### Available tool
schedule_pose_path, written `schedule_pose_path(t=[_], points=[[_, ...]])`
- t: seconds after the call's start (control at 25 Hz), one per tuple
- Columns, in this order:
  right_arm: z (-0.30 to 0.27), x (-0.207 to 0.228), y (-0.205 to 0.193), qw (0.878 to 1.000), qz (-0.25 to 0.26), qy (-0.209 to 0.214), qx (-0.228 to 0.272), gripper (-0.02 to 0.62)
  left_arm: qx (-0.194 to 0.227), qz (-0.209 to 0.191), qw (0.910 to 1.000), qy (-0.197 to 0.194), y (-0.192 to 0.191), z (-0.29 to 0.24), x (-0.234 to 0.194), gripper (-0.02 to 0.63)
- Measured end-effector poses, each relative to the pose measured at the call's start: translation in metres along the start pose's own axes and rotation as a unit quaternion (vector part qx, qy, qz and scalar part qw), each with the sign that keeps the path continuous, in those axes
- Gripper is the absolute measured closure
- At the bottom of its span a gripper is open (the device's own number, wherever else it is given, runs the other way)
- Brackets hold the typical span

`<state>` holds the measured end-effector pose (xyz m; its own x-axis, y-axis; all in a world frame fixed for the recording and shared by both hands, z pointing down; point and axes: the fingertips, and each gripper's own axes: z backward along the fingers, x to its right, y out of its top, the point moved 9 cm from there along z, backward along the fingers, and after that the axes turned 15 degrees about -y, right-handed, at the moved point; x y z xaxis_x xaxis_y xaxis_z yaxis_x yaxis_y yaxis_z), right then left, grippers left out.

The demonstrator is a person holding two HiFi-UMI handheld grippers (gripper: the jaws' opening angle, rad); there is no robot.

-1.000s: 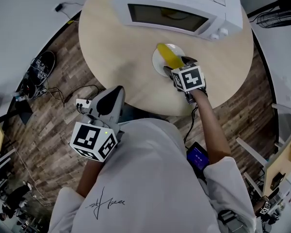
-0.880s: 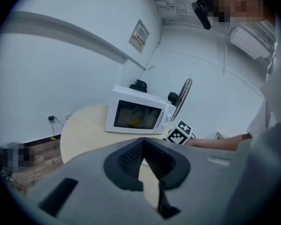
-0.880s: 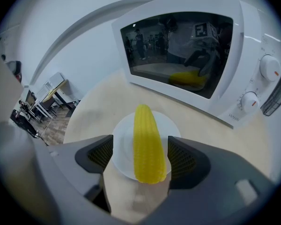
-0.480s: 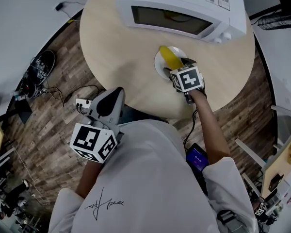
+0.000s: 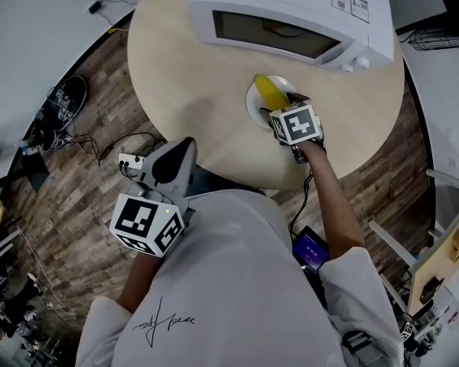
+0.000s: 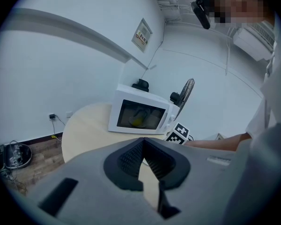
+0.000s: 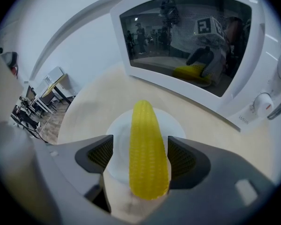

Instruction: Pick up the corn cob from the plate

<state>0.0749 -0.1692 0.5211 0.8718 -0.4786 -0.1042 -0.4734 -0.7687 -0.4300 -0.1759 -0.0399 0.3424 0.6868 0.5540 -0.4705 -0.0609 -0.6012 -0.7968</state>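
Straddling the corn cob (image 7: 147,153) on the plate (image 7: 116,137) with the right gripper (image 7: 140,148), jaws wide, nothing clamped, microwave (image 5: 291,6) close ahead. Holding the left gripper (image 6: 143,153) pinched shut and empty by the table's (image 5: 187,82) near edge.

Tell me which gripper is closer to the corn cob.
Right. The right gripper has its fingers either side of the corn cob over the plate; the left gripper hangs back beside the person, off the table.

Corn cob (image 7: 147,149) bumpy; plate (image 7: 119,139) glossy; table (image 5: 183,67) matt wood.
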Motion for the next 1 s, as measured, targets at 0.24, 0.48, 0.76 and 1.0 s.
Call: schedule_pose_path(t=[0.24, 0.48, 0.76, 1.0], points=[[-0.006, 0.002, 0.001, 1.000, 0.002, 0.001, -0.006, 0.218, -0.001, 0.002, 1.0000, 0.002, 0.000, 0.000, -0.001, 0.615], [-0.010, -0.002, 0.003, 1.000, 0.003, 0.000, -0.008, 0.219, -0.002, 0.003, 1.0000, 0.004, 0.001, 0.003, -0.002, 0.615], [-0.017, -0.001, 0.006, 1.000, 0.008, -0.004, -0.010, 0.255, -0.008, 0.001, 0.9999, 0.006, 0.003, -0.001, -0.005, 0.614], [-0.020, 0.000, 0.008, 1.000, 0.010, -0.013, -0.009, 0.284, -0.009, 0.002, 0.9999, 0.006, 0.005, -0.005, -0.007, 0.614]])
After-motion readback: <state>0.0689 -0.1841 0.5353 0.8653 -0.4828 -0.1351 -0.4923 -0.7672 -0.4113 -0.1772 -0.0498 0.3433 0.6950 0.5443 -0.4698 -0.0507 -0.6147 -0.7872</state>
